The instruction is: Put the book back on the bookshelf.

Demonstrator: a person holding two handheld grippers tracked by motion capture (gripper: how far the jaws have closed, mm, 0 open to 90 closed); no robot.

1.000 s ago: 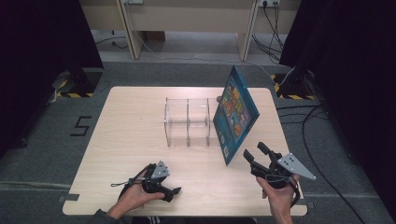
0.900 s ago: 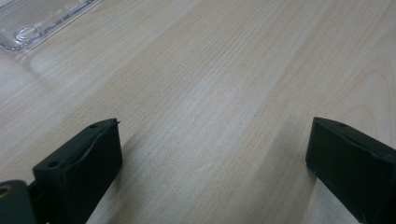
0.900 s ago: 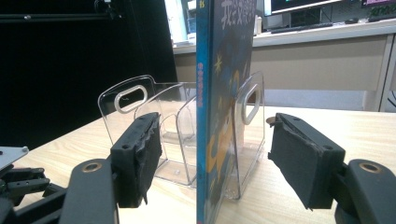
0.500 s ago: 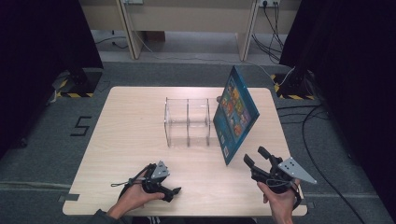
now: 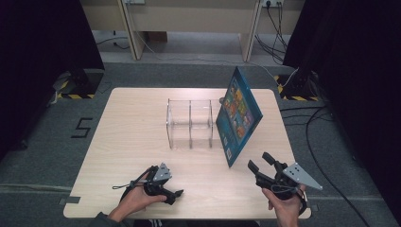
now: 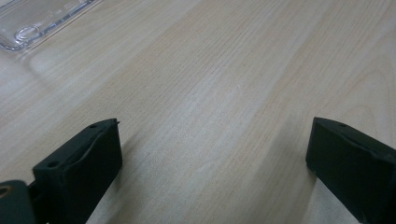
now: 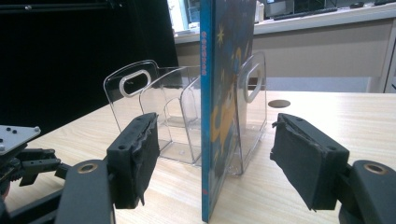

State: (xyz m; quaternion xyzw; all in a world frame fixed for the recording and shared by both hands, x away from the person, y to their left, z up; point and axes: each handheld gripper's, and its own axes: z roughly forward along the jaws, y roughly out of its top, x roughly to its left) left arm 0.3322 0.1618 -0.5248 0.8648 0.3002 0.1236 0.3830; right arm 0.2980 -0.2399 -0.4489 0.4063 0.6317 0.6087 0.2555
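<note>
A blue picture book [image 5: 239,116] stands tilted on the table, leaning against the right side of a clear plastic rack [image 5: 191,125] with dividers. My right gripper [image 5: 259,163] is held just in front of the book's lower corner, apart from it. In the right gripper view its jaws [image 7: 212,123] stand open, framing the book's spine [image 7: 208,93] and the rack [image 7: 168,121] farther off, with nothing between the pads. My left gripper [image 5: 176,194] rests near the table's front edge. Its jaws [image 6: 215,128] are open over bare wood, with a corner of the rack [image 6: 37,23] far off.
The wooden table [image 5: 132,118] has a small round hole [image 5: 221,100] behind the rack. Dark curtains hang at both sides. Cables [image 5: 326,123] run over the grey floor to the right, and desk legs [image 5: 130,28] stand beyond the far edge.
My right gripper has drawn back slightly toward the table's near edge. The left gripper, the book and the rack have not moved.
</note>
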